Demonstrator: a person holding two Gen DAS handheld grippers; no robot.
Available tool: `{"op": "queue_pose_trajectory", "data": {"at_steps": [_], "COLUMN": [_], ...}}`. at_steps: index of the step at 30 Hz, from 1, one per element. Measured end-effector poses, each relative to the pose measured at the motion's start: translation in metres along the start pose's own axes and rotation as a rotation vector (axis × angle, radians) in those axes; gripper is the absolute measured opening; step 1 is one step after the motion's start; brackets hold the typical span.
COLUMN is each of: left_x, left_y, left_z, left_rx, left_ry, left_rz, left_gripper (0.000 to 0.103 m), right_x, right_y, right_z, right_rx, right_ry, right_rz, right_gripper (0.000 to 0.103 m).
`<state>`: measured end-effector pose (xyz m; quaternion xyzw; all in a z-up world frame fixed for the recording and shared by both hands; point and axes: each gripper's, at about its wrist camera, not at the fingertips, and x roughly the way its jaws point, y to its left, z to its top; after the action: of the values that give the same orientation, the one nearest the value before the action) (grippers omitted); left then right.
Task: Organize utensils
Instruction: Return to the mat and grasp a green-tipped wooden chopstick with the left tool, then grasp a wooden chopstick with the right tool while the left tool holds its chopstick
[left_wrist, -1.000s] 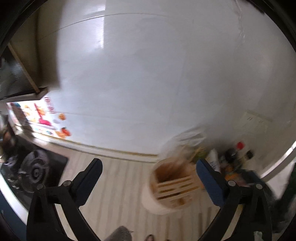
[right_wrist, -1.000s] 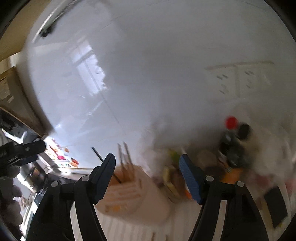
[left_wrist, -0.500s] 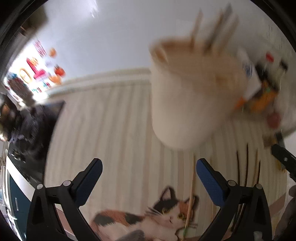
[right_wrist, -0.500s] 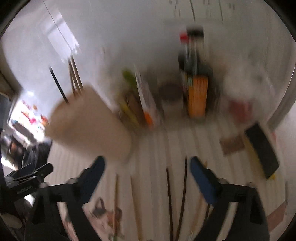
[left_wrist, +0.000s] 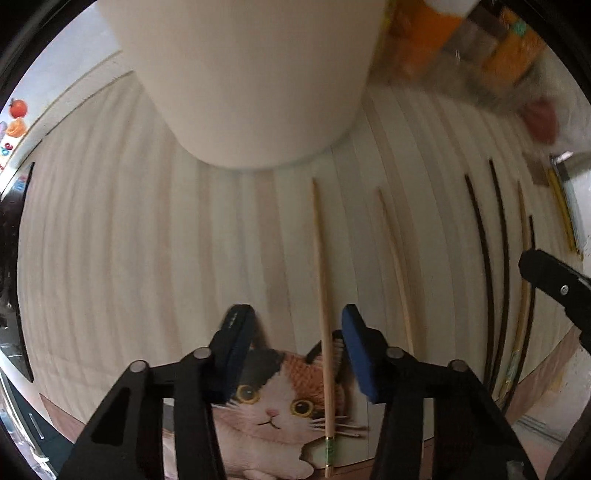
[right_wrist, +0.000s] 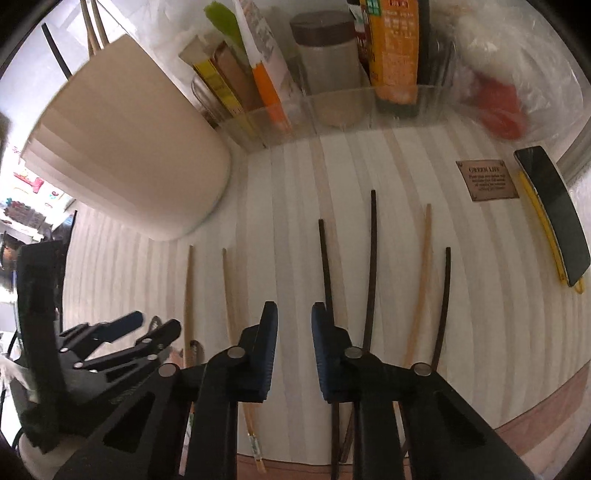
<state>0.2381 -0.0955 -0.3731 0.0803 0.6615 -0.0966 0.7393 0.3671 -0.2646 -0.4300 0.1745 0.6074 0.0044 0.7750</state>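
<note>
Several chopsticks lie side by side on a striped mat (left_wrist: 147, 240). A white utensil holder (left_wrist: 251, 74) stands at the mat's far side; in the right wrist view (right_wrist: 129, 147) it holds a few chopsticks. My left gripper (left_wrist: 295, 317) is open and low over the mat, a light wooden chopstick (left_wrist: 321, 295) lying between its fingers near the right one. My right gripper (right_wrist: 293, 314) is open but narrow, and a dark chopstick (right_wrist: 327, 273) runs just beside its right finger. More light chopsticks (right_wrist: 229, 295) and dark chopsticks (right_wrist: 371, 258) lie on either side.
A clear organizer (right_wrist: 332, 107) with packets, a jar and bottles stands behind the mat. A phone (right_wrist: 554, 210) on a yellow strip lies at the right. A cat picture (left_wrist: 273, 398) marks the mat's near edge. A stove is at far left.
Both grippers have dropped from facing the wall to low over the chopsticks on the mat. Their fingers have narrowed from wide open.
</note>
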Motion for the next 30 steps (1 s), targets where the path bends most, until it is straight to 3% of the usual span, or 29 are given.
{"op": "queue_pose_trajectory", "data": {"at_steps": [3,6,7,10,15,17,19,21,26,29,30], "left_x": [0.009,0.007,0.006,0.005,0.003,0.001,0.001,0.001,0.0,-0.005,-0.005], "left_y": [-0.008,-0.013,-0.013,-0.006,0.036,0.051,0.06,0.065,0.063,0.084,0.088], "left_z": [-0.002,-0.003,-0.003,-0.007,-0.017,-0.023,-0.028,-0.031,-0.029,-0.031,-0.03], "left_rx": [0.017,0.038,0.043,0.036,-0.069,-0.105,-0.14,-0.162,-0.174,-0.177,-0.177], "left_ry": [0.018,0.001,0.005,0.002,0.025,0.032,0.037,0.036,0.03,0.024,0.023], "left_rz": [0.009,0.005,0.009,0.034,0.048,0.054,0.043,0.032,0.022,0.013,0.011], "left_gripper": [0.036,0.009,0.004,0.004,0.004,0.004,0.004,0.004,0.004,0.004,0.004], "right_x": [0.007,0.016,0.018,0.022,0.036,0.042,0.049,0.055,0.07,0.078,0.08], "right_y": [0.002,0.001,0.002,0.007,0.029,0.04,0.05,0.062,0.084,0.093,0.095], "right_z": [0.001,0.001,0.002,0.002,0.001,0.0,0.0,0.001,-0.001,-0.007,-0.01], "right_rx": [-0.001,0.01,0.01,0.007,-0.06,-0.088,-0.105,-0.124,-0.179,-0.206,-0.216], "right_ry": [0.015,0.04,0.047,0.072,0.132,0.153,0.17,0.186,0.222,0.233,0.233], "right_rz": [-0.021,-0.029,-0.031,-0.029,-0.038,-0.037,-0.043,-0.042,-0.083,-0.129,-0.144], "right_gripper": [0.02,0.02,0.02,0.02,0.022,0.026,0.039,0.041,0.041,0.04,0.034]}}
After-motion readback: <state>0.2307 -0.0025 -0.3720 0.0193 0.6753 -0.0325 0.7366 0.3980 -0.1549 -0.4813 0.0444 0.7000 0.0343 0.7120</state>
